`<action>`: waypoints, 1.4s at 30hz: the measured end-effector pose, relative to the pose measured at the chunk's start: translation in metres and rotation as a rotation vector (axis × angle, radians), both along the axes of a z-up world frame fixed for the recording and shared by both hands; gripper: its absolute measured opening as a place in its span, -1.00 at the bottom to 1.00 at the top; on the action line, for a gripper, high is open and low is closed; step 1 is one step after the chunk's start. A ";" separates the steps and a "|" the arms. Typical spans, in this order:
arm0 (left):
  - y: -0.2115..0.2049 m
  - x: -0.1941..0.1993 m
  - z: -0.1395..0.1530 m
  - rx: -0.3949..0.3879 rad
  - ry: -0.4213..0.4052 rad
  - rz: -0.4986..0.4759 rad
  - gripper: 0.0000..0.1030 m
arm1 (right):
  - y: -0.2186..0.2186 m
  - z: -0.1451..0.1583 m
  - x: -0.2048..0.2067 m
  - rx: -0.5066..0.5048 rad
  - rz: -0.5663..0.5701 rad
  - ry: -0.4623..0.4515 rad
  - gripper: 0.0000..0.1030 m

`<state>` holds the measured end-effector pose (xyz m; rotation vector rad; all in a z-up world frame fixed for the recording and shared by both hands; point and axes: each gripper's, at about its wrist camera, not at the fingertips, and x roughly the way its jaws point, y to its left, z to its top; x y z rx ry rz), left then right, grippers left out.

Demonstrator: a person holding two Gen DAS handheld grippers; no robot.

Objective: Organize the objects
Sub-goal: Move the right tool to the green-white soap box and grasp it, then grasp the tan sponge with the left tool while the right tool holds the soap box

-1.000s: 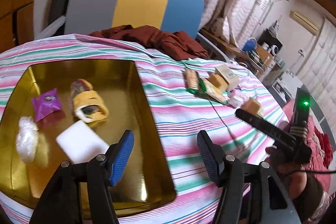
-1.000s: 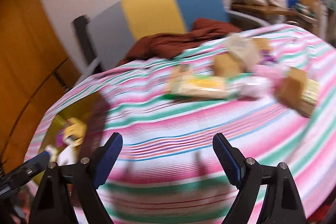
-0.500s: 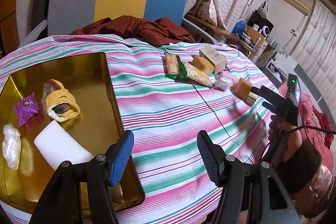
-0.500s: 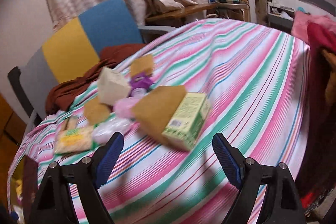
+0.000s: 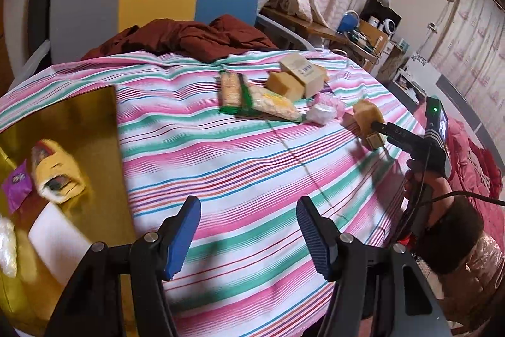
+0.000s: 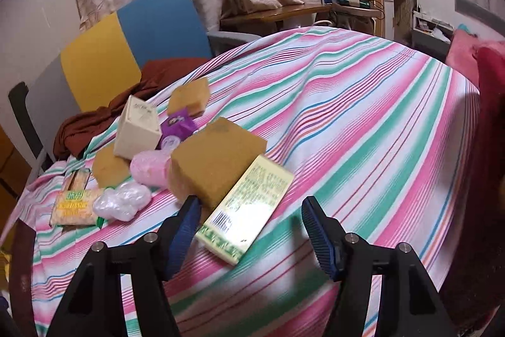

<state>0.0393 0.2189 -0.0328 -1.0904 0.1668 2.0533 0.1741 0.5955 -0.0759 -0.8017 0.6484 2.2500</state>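
While a second ago the right gripper [image 6: 249, 226] faced blurred striped cloth with the boxes far off, it now straddles the brown-and-green box [image 6: 230, 176], jaws closing, pads not yet pressing it. The gold tray [image 5: 79, 122] has slid from the middle toward nine o'clock in the left view. The left gripper [image 5: 249, 239] hangs apart over bare striped tablecloth [image 5: 221, 153], nothing between its pads. Open cloth runs from the box toward three o'clock in the right view; the pile crowds ten o'clock. Only the left view shows the tray's purple packet [image 5: 15, 183] and white block [image 5: 56, 236]; only the right shows the purple wrapper [image 6: 178, 123] behind the cream box [image 6: 137, 127].
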 end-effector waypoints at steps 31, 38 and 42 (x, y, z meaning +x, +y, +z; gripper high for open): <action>0.203 0.030 -0.008 -0.086 0.046 -0.344 0.24 | 0.034 -0.020 -0.004 -0.045 0.069 0.068 -0.23; 0.254 0.036 -0.024 -0.106 0.084 -0.431 0.24 | 0.033 -0.025 0.015 0.010 -0.066 0.135 -0.41; 0.281 0.032 -0.031 -0.111 0.076 -0.443 0.24 | 0.044 -0.029 0.022 -0.047 -0.077 0.184 -0.41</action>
